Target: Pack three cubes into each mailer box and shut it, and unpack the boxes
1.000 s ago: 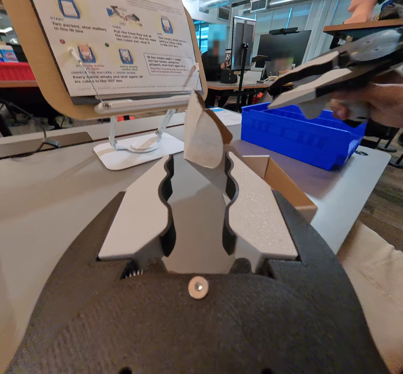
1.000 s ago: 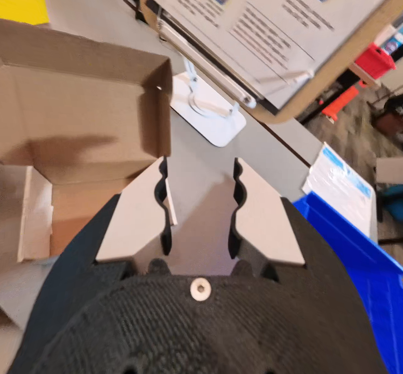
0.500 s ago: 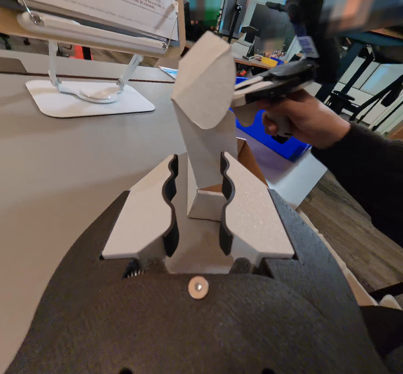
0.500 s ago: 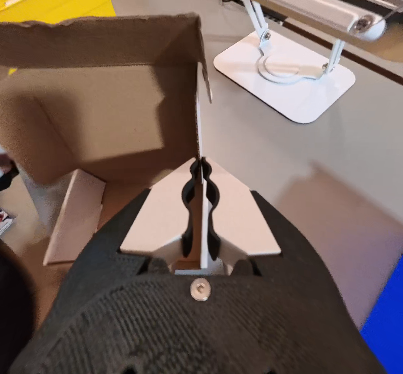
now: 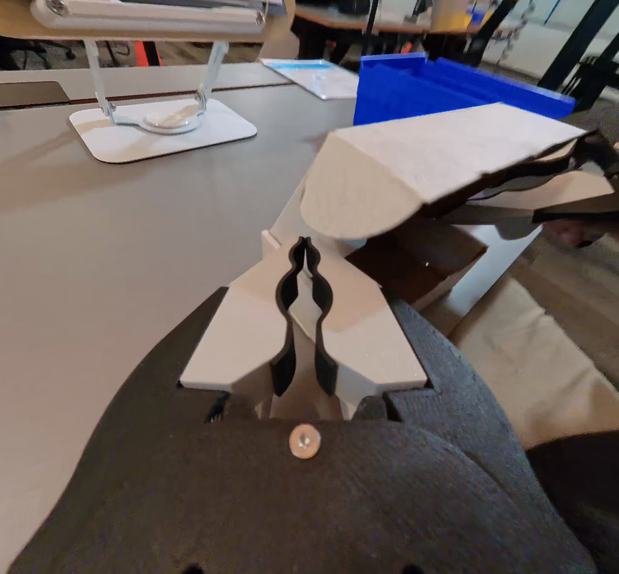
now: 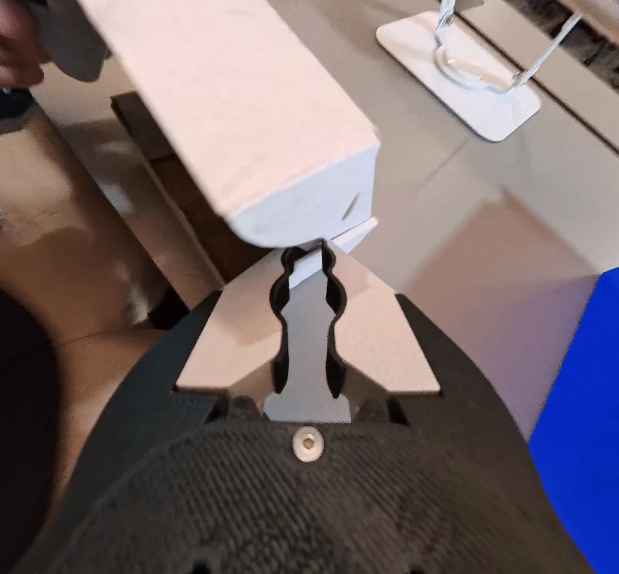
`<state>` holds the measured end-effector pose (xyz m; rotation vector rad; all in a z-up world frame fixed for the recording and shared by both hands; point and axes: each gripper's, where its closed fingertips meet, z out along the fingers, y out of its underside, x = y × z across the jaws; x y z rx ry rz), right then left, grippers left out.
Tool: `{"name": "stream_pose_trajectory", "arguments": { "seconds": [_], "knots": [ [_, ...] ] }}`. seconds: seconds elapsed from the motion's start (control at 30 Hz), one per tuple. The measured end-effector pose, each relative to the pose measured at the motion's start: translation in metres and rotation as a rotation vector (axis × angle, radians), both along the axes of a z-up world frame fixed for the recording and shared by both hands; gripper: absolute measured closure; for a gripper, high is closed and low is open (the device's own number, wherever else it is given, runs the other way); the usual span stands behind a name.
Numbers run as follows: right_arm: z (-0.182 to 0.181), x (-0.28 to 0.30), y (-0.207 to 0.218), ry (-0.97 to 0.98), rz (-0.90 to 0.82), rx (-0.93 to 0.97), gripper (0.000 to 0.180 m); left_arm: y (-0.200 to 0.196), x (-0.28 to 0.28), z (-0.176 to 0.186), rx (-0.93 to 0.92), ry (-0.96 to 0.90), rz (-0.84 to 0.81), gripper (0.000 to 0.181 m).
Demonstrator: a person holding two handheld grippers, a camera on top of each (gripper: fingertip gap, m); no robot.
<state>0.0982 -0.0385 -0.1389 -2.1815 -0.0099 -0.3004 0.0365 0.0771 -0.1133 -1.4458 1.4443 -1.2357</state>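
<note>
A white mailer box (image 5: pixel 482 256) with a brown inside stands at the table's near edge. Its lid (image 5: pixel 452 149) hangs low over it at a slant, part open. No cubes show. My left gripper (image 5: pixel 305 243) is shut, tips together, at the box's left wall under the lid's rounded left side flap (image 5: pixel 351 196); white card shows behind the tips. My right gripper (image 6: pixel 305 251) has its jaws a narrow gap apart, right below the lid's (image 6: pixel 217 72) right side flap (image 6: pixel 294 209). A white box edge shows between the tips. It also shows under the lid's far side in the left wrist view (image 5: pixel 552 186).
A blue bin (image 5: pixel 418 89) stands behind the box, also at the right in the right wrist view (image 6: pixel 586 373). A document stand's white base (image 5: pixel 160 129) sits at the back of the grey table (image 5: pixel 134 223). A paper sheet (image 5: pixel 318 75) lies beside the bin. Some 15 cm of space lies between my two pairs of fingers. From either gripper's tips it is about 35 cm to the document stand's white base (image 5: pixel 160 129). It is also in sight in the right wrist view (image 6: pixel 441 60).
The lid has swung from upright down to nearly flat over the box. My right gripper has let go of the side flap and opened a little. My left gripper has shut.
</note>
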Motion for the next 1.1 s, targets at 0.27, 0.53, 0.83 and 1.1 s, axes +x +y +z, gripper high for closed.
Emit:
{"name": "stream_pose_trajectory", "arguments": {
  "seconds": [0.27,0.53,0.83,1.1],
  "knots": [
    [0.022,-0.01,-0.014,0.06,0.018,0.146,0.151,-0.011,-0.028,0.005,-0.046,-0.011,-0.111,0.144],
    [0.014,-0.012,-0.009,-0.009,-0.009,0.092,0.163,-0.04,-0.029,0.007,0.124,-0.056,-0.185,0.179],
    [0.014,-0.014,-0.018,0.038,0.003,0.081,0.14,-0.044,-0.036,-0.014,0.138,0.085,-0.227,0.151],
    [0.034,-0.012,-0.018,-0.311,-0.024,0.103,0.142,-0.002,-0.023,0.002,0.348,-0.027,-0.012,0.136]
  ]
}}
